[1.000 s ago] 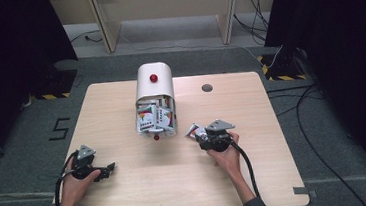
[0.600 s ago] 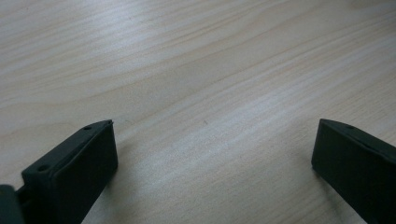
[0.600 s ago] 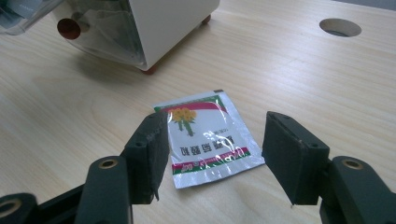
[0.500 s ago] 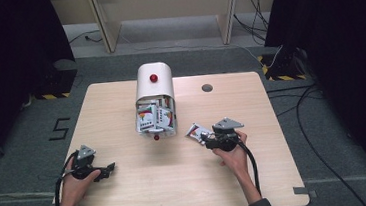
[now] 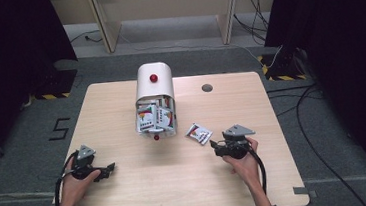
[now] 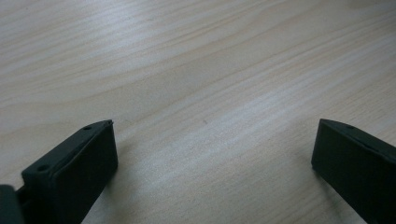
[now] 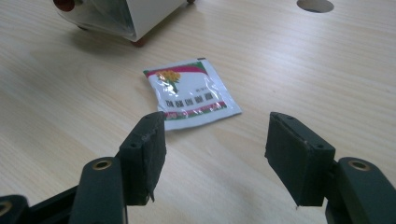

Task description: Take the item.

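Sachet (image 7: pixel 191 92) lies flat on the table (image 5: pixel 128 188), just ahead of the right tool (image 7: pixel 215 154) and near the white bin (image 5: pixel 154 80). Print: yellow flower, red band, lettering not legible. Right tool's jaws have just been opening, nothing between them. Left tool (image 6: pixel 212 154) open over bare woodgrain. High view shows grey floor, cables.

Both grippers (image 5: pixel 107 168) (image 5: pixel 213 144) agape, empty

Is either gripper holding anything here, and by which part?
Nothing is held. The right gripper, jaws just opened, faces the sachet lying free on the table; the left gripper is open.
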### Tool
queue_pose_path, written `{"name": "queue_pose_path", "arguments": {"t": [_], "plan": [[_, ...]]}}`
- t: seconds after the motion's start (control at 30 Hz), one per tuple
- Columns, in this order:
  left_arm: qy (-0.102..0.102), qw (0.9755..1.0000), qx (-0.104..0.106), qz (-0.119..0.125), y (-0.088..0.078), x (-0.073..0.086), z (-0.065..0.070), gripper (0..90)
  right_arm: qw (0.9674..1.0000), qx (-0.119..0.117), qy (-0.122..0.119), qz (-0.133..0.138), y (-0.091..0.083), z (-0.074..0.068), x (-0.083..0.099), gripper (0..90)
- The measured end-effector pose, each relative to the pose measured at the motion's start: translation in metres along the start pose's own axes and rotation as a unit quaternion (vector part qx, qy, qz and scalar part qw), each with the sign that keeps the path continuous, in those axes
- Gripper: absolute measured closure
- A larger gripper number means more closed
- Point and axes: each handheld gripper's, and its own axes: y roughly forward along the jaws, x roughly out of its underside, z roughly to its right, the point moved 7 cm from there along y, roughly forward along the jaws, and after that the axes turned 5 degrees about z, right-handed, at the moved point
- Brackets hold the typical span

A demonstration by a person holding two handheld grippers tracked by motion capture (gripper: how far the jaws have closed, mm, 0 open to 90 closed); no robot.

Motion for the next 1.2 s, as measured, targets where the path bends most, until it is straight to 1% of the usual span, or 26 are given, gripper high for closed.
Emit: {"name": "queue_pose_path", "arguments": {"t": [0.13, 0.23, 0.27, 0.37, 0.4, 0.5, 0.6, 0.63, 0.77, 0.8, 0.97, 1.0, 1.07, 1.13, 1.2], "plan": [[0.0, 1.0, 0.0, 0.0, 0.0, 0.0, 0.0, 0.0, 1.0, 0.007, 0.004, -0.001, -0.011, 0.004, 0.007, 37.9], [0.0, 1.0, 0.0, 0.0, 0.0, 0.0, 0.0, 0.0, 1.0, 0.007, 0.005, -0.002, -0.013, 0.004, 0.009, 37.9], [0.0, 1.0, 0.0, 0.0, 0.0, 0.0, 0.0, 0.0, 1.0, 0.007, 0.001, -0.002, -0.015, 0.004, 0.01, 37.8], [0.0, 1.0, 0.0, 0.0, 0.0, 0.0, 0.0, 0.0, 0.9999, 0.01, 0.001, -0.006, -0.019, 0.004, 0.013, 37.3], [0.0, 1.0, 0.0, 0.0, 0.0, 0.0, 0.0, 0.0, 0.9999, 0.011, -0.004, -0.007, -0.021, 0.004, 0.015, 37.0], [0.0, 1.0, 0.0, 0.0, 0.0, 0.0, 0.0, 0.0, 0.9999, 0.011, -0.002, -0.008, -0.023, 0.005, 0.018, 36.1], [0.0, 1.0, 0.0, 0.0, 0.0, 0.0, 0.0, 0.0, 0.9999, 0.011, -0.005, -0.012, -0.029, 0.007, 0.021, 32.3], [0.0, 1.0, 0.0, 0.0, 0.0, 0.0, 0.0, 0.0, 0.9999, 0.011, -0.005, -0.012, -0.029, 0.007, 0.021, 32.3], [0.0, 1.0, 0.0, 0.0, 0.0, 0.0, 0.0, 0.0, 0.9999, 0.012, -0.001, -0.004, -0.035, 0.008, 0.023, 29.3], [0.0, 1.0, 0.0, 0.0, 0.0, 0.0, 0.0, 0.0, 0.9999, 0.015, 0.003, -0.006, -0.036, 0.008, 0.025, 26.3], [0.0, 1.0, 0.0, 0.0, 0.0, 0.0, 0.0, 0.0, 0.9997, 0.015, 0.008, -0.014, -0.039, 0.009, 0.034, 24.8], [0.0, 1.0, 0.0, 0.0, 0.0, 0.0, 0.0, 0.0, 0.9995, 0.021, 0.007, -0.022, -0.041, 0.011, 0.037, 22.3], [0.0, 1.0, 0.0, 0.0, 0.0, 0.0, 0.0, 0.0, 0.9995, 0.025, 0.007, -0.019, -0.044, 0.012, 0.039, 22.2], [0.0, 1.0, 0.0, 0.0, 0.0, 0.0, 0.0, 0.0, 0.9996, 0.022, 0.007, -0.018, -0.045, 0.012, 0.04, 22.3], [0.0, 1.0, 0.0, 0.0, 0.0, 0.0, 0.0, 0.0, 0.9995, 0.022, 0.01, -0.023, -0.047, 0.01, 0.044, 22.3]]}}
